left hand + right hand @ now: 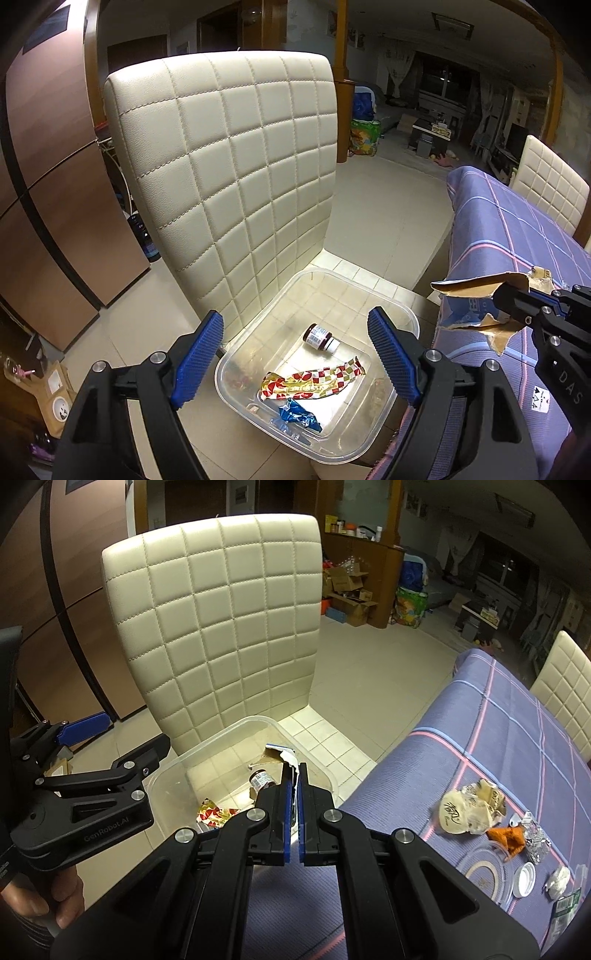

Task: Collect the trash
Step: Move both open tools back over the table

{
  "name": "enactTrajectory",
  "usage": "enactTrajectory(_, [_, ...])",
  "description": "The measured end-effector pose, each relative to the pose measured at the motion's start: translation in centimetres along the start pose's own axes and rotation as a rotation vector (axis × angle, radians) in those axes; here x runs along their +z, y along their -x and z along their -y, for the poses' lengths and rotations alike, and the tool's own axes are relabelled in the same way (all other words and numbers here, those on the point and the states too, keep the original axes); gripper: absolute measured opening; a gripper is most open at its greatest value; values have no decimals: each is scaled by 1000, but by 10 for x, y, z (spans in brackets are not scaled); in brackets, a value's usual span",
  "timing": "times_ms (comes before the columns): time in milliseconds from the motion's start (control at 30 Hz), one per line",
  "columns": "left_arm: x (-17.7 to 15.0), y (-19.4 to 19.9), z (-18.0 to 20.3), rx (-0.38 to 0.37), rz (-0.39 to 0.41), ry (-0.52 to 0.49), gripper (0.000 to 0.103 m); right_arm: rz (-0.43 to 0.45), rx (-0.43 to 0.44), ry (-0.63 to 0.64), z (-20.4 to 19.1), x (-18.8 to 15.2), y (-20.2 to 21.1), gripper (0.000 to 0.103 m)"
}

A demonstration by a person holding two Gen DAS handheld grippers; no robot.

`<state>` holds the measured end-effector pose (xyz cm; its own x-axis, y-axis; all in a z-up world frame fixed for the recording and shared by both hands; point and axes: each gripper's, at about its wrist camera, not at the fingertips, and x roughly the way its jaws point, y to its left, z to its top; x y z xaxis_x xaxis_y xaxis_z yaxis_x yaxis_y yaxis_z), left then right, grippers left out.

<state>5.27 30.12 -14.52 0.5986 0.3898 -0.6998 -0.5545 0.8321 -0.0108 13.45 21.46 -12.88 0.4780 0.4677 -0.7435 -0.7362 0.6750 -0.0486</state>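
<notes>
The right gripper (294,771) has its jaws pinched on a torn cardboard scrap (476,291), held at the clear bin (402,317) on the chair; light, stiff and ragged, it seems best gripped along a flat edge. The left gripper (295,363) hangs wide open

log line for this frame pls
phase: carry to bin | right gripper: shut on torn cardboard | left gripper: open, empty | clear bin: bottle, wrappers
</notes>
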Motion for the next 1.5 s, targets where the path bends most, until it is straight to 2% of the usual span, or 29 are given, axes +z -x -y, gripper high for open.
enactTrajectory(300, [-2, -4, -7, -3, -10, 15, 78, 7, 36, -15, -1, 5, -7, 5])
enactTrajectory(500, [-3, -5, -10, -8, -10, 18, 78, 0, 23, -22, -1, 4, -13, 5])
enactTrajectory(767, [-6, 0, -3, -20, -2, -1, 78, -10, -36, -16, 0, -1, -17, 6])
enactTrajectory(967, [-5, 6, 4, -30, 4, -12, 78, -12, -22, -29, 8, -9, -13, 6])
enactTrajectory(1167, [-6, 20, 17, -44, 17, -40, 78, -6, -34, -61, 18, -21, -2, 7])
enactTrajectory(1367, [-8, 34, 41, -78, 28, -81, 78, 19, -135, -58, 31, -44, 18, 7])
enactTrajectory(1500, [-12, 45, 65, -106, 36, -122, 79, 29, -56, -107, 51, -63, 32, 7])
